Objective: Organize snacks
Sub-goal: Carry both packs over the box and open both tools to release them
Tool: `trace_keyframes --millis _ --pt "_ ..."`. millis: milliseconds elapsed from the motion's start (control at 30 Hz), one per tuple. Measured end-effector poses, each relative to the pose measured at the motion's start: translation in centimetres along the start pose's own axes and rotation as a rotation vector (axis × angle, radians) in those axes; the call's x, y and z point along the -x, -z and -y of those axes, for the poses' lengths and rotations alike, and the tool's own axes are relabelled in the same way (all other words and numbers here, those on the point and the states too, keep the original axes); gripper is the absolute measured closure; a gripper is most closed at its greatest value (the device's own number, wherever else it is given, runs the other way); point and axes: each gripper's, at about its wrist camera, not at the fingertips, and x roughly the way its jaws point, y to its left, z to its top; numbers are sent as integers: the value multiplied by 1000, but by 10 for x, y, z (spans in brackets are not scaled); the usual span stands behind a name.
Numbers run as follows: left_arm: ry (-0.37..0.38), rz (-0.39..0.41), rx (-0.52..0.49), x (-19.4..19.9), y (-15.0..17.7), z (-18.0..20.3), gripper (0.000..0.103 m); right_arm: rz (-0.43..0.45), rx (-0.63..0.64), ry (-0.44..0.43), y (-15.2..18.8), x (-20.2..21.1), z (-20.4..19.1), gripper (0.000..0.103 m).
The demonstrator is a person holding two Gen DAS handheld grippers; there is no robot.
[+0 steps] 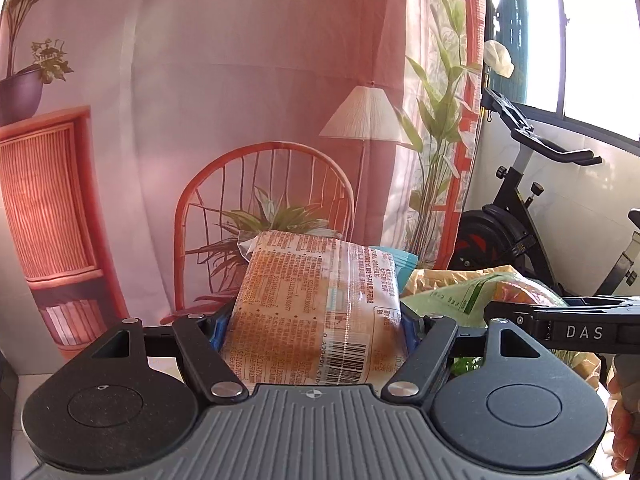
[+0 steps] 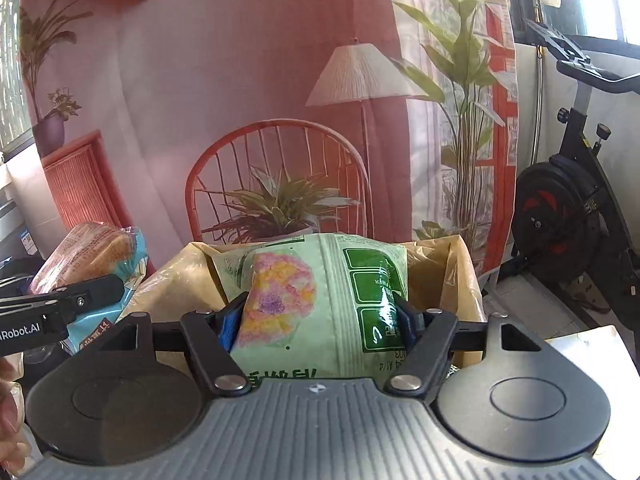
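Note:
My left gripper (image 1: 313,332) is shut on an orange-brown snack pack (image 1: 320,304) in clear wrap, barcode side toward the camera; a light blue pack (image 1: 400,259) shows behind it. My right gripper (image 2: 316,322) is shut on a pale green snack bag (image 2: 320,296) with a pink and yellow picture, and a tan bag (image 2: 452,268) lies behind it. Both packs are lifted in the air, side by side. The right gripper (image 1: 560,326) and green bag (image 1: 460,300) appear at the right of the left wrist view. At the left of the right wrist view are the left gripper (image 2: 60,304) and orange pack (image 2: 92,256).
A printed curtain (image 1: 260,80) showing a chair, lamp and plants hangs straight ahead. A black exercise bike (image 2: 568,208) stands at the right near a window. A white surface (image 2: 584,344) lies low on the right. A person's hand (image 1: 624,420) holds the right gripper.

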Motion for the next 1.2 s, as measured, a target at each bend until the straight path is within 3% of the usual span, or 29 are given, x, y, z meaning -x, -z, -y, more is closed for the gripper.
trace_keyframes --millis 167,467,667,967,1200 --pt "5 -9 17 -14 -3 3 19 35 -19 -15 -4 11 7 18" --pt "4 -2 17 25 17 -11 19 107 41 -86 9 57 22 19" --pt "-39 4 47 58 46 -33 19 126 119 -109 42 91 40 19" --pt "-57 -54 140 80 107 -45 19 -15 150 -28 120 86 68 16" --pt "-67 -109 145 80 138 -48 19 -137 205 16 184 62 79 15"
